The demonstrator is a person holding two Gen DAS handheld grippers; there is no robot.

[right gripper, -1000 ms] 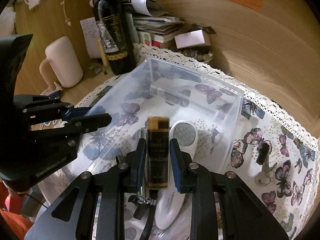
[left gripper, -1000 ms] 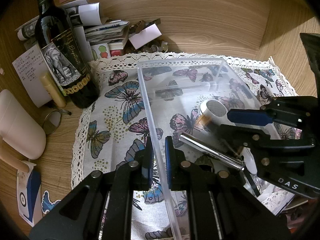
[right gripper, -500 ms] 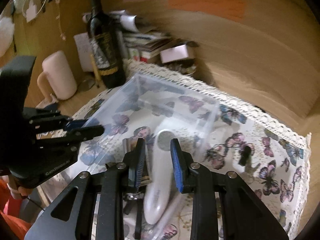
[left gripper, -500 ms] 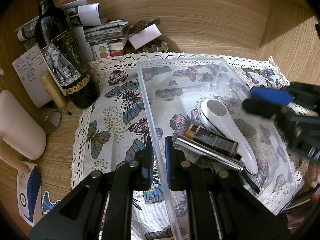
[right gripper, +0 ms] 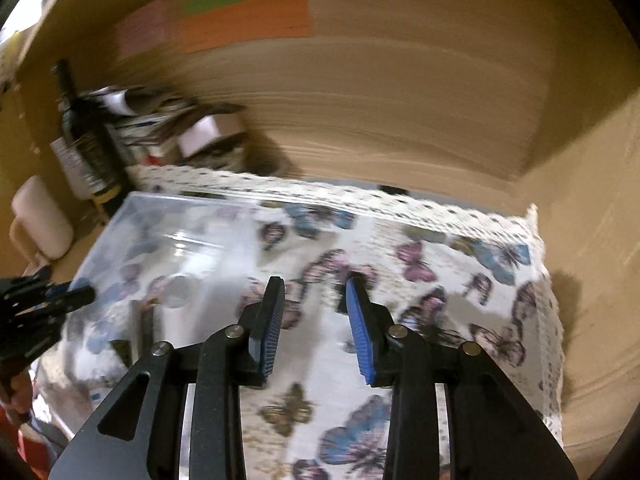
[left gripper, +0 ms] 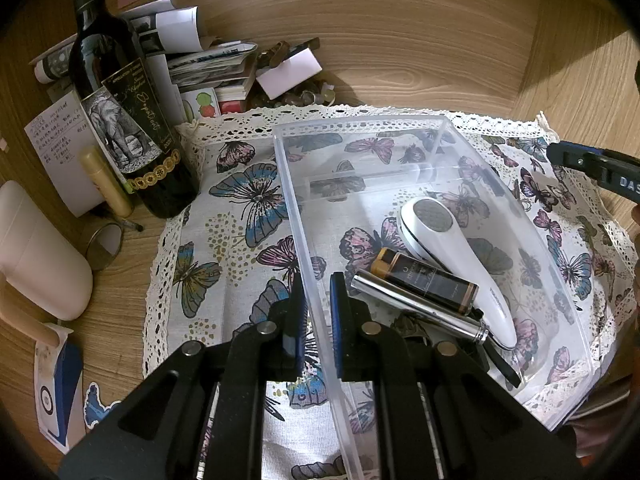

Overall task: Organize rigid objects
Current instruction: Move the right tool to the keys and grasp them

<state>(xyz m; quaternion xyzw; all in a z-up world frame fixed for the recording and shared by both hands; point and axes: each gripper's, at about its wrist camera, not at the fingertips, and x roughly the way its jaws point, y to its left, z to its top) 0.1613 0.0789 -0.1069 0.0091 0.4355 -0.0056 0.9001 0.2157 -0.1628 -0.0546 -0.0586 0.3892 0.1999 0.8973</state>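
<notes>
On bin point(left gripper: 500, 208) left wall: left gripper point(left gripper: 316, 308) clamped.

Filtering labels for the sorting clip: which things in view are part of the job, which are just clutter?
Job: clear bin, white handheld device, dark tube, silver pen, left gripper clamping the bin wall, right gripper open.

Clutter: wine bottle, paper pile, butterfly cloth.

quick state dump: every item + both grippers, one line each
Left gripper: shut on the clear plastic bin's wall.
Right gripper: open, empty, over the butterfly cloth.
Clear plastic bin: lidless, upright on the cloth.
White handheld device: lying flat in the bin.
Brown-and-black tube: lying in the bin.
Silver metal cylinder: lying in the bin.
Dark wine bottle: upright, beside the cloth.
</notes>
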